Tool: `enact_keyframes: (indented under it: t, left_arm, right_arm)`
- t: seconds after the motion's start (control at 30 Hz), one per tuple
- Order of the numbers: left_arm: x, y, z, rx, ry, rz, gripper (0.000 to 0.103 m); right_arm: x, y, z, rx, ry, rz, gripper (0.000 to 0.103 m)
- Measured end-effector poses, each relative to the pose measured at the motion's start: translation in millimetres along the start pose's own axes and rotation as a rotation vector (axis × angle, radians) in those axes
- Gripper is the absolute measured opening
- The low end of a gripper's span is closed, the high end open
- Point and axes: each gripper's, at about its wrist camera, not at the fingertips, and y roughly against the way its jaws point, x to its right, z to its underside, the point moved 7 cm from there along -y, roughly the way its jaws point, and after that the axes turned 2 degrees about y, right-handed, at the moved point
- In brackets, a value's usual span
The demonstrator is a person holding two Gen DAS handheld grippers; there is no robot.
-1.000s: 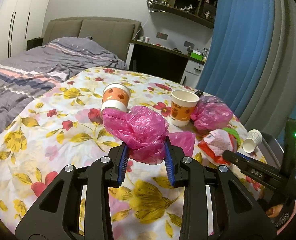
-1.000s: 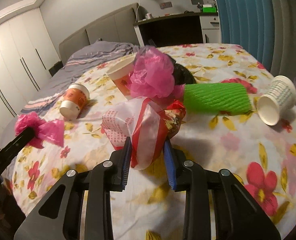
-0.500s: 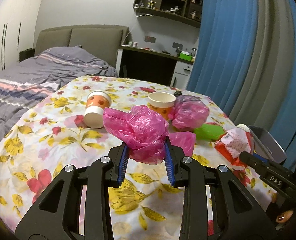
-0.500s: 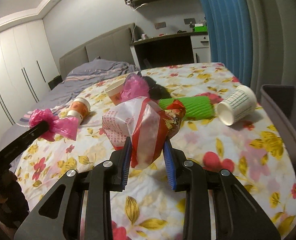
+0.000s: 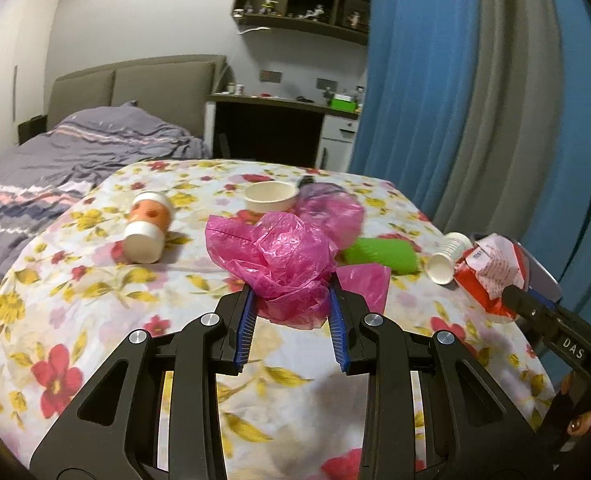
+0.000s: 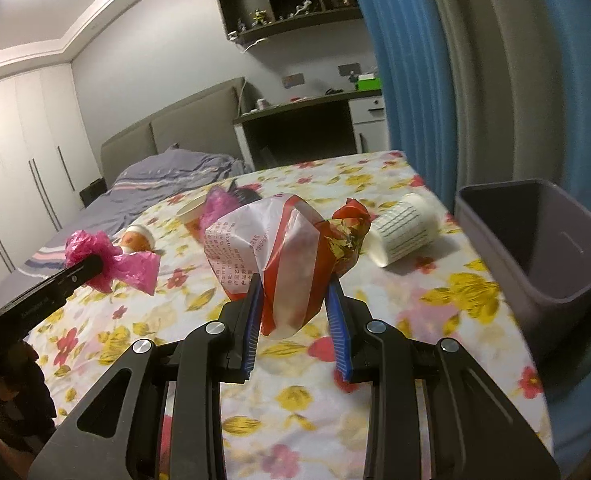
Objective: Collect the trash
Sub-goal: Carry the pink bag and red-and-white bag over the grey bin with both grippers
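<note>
both grippers have pulled back and up from the clutter since a second ago, each carrying its load along — the cups on the floral bench (image 5: 95,312) now look farther off, and a grey bin (image 6: 543,248) has come into the right wrist view at the bench's right edge.

left gripper (image 5: 291,312) is clamped on a crumpled pink plastic bag (image 5: 279,260), blue pads pressing its lower folds, the bag held clear above the cloth. right gripper (image 6: 295,312) is closed on a red-and-white wrapper (image 6: 279,256) with printed text, also lifted off the surface; in the left wrist view that wrapper (image 5: 491,268) shows at the far right.

lying on the bench: an orange paper cup (image 5: 147,228) on its side at left, an upright paper cup (image 5: 269,196) further back, a second pink bag (image 5: 331,208) beside it, a green foam sleeve (image 5: 379,254) — and a white printed cup (image 6: 403,232) tipped over near the bin. the bin stands open, just right of the white cup. behind the bench are a bed with grey bedding (image 5: 75,148) and blue curtains (image 5: 415,100).
</note>
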Motion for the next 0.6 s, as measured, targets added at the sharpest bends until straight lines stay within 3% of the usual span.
enact_keyframes:
  t: [0.33,0.6]
  left_arm:
    - [65.8,-22.9,-7.8,-0.016,-0.061,0.130,0.031]
    - [141.3,-42.3,-16.8,-0.020,-0.139,0.256,0.031]
  right_arm:
    - [49.5,19.9,-7.5,0.051,-0.037,0.085,0.032]
    - [110.0,42.4,-20.4,0.116,-0.087,0.220,0.032]
